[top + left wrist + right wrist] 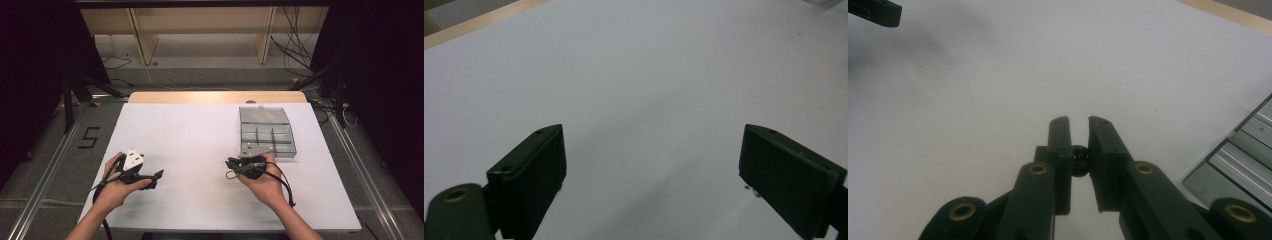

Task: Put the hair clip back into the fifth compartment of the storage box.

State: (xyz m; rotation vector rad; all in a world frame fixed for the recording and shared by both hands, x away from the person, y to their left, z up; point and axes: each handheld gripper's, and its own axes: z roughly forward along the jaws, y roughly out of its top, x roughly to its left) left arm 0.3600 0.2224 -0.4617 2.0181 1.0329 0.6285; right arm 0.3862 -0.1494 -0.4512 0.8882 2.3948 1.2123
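Our right tongs (1079, 131) pinch small black part (1078, 159) above white surface (190, 145), beside clear compartment box (267, 134). Our left tongs (651, 150) spread, empty. We judge pickup done; placing into box remains.

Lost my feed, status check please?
Left tool open, empty. Right tool shut on small black part. Compartment box just beyond right tool, nothing in the way.
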